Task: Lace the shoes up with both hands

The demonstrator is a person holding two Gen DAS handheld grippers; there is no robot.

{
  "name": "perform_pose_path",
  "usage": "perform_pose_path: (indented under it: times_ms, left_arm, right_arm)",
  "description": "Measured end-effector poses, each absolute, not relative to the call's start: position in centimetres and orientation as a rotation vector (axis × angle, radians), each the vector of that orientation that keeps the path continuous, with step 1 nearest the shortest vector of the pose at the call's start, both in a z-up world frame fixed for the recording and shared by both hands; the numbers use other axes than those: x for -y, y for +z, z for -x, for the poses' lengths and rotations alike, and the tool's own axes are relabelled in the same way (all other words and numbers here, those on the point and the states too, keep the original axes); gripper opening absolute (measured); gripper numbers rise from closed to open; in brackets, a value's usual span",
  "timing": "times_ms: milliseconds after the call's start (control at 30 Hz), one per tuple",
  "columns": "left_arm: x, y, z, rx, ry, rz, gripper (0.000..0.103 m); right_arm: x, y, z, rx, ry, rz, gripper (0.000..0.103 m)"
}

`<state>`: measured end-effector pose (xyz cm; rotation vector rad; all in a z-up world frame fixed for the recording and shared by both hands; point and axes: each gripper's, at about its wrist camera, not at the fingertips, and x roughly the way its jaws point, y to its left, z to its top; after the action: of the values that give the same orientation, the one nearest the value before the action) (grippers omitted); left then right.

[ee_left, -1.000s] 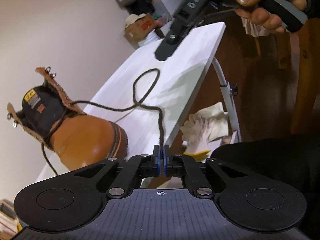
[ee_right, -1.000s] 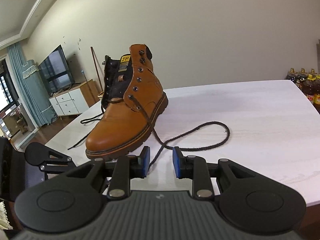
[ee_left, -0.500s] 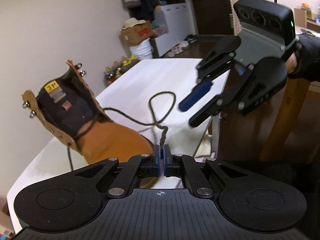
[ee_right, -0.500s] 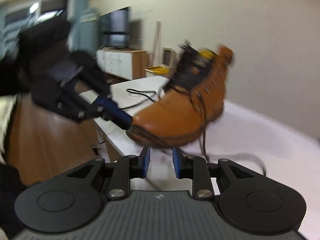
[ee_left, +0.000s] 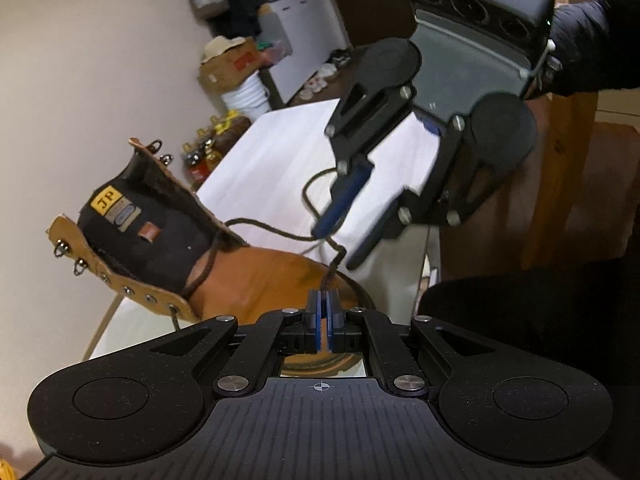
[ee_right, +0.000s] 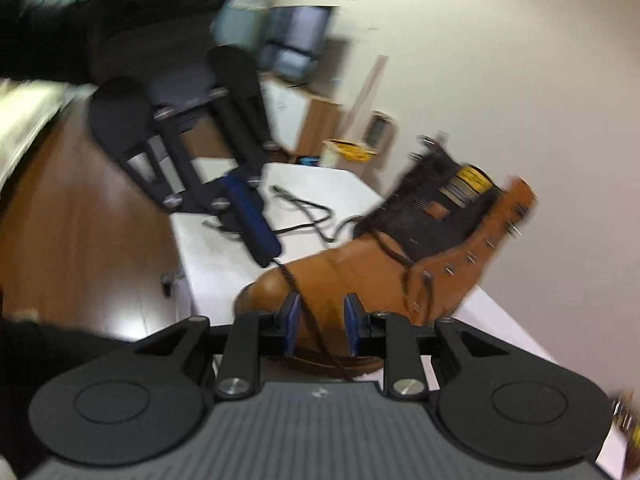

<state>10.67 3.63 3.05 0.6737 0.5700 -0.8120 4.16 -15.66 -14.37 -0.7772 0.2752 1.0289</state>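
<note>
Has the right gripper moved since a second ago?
Yes. In the left wrist view the right gripper came down from above the white table toward the lace.

Left gripper [ee_left: 322, 310] points downward, jaws pinched shut on the lace [ee_left: 334, 266]. Right gripper [ee_right: 319, 326] tilts down, jaws closing around the lace without pressing it.

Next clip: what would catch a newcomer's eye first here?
The tan boot on the white table, collar splayed open, mostly unlaced. The left tongs are shut on its dark lace, pulled up off the toe. The right tongs straddle the lace, jaws closing, not pressing it.
</note>
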Motion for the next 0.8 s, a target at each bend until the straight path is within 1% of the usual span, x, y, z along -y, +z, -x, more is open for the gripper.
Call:
perform_pose_path:
  times_ms: [67, 167, 367, 400, 467, 500, 533, 667, 733, 800]
  left_arm:
    - [-3.9, 3.2, -10.7, -0.562, -0.814, -0.673, 0.002]
    - [-4.3, 3.3, -10.8, -0.551, -0.809, -0.670, 0.002]
    - [-5.1, 3.2, -10.4, -0.540, -0.811, -0.655, 0.002]
    - [-5.2, 3.2, -10.4, -0.537, -0.812, -0.652, 0.002]
    - [-5.4, 3.3, -10.3, -0.532, -0.809, -0.648, 0.002]
    - [-5.5, 3.3, -10.3, -0.529, -0.807, -0.645, 0.002]
    - [-5.6, 3.3, -10.2, -0.527, -0.804, -0.642, 0.002]
    - [-6.1, 3.6, -10.3, -0.517, -0.773, -0.615, 0.003]
    - [-6.5, 3.8, -10.5, -0.509, -0.738, -0.591, 0.008]
    - [-7.3, 4.3, -10.9, -0.499, -0.687, -0.554, 0.008]
  right_arm:
    - [14.6, -15.0, -3.9, -0.259, 1.041, 0.866, 0.026]
    - [13.4, -15.5, -4.0, -0.265, 1.041, 0.908, 0.026]
    - [12.8, -15.1, -4.5, -0.264, 1.020, 0.871, 0.026]
    - [12.7, -15.2, -4.6, -0.262, 1.020, 0.868, 0.024]
    - [12.4, -15.2, -4.7, -0.266, 1.021, 0.871, 0.017]
    - [12.2, -15.3, -4.7, -0.266, 1.022, 0.871, 0.008]
    - [12.1, -15.2, -4.8, -0.264, 1.022, 0.864, 0.004]
    - [11.8, -14.7, -5.2, -0.279, 0.994, 0.817, 0.003]
    - [11.7, -14.5, -5.3, -0.263, 0.961, 0.829, 0.003]
    - [11.5, -13.6, -5.9, -0.254, 0.901, 0.838, 0.003]
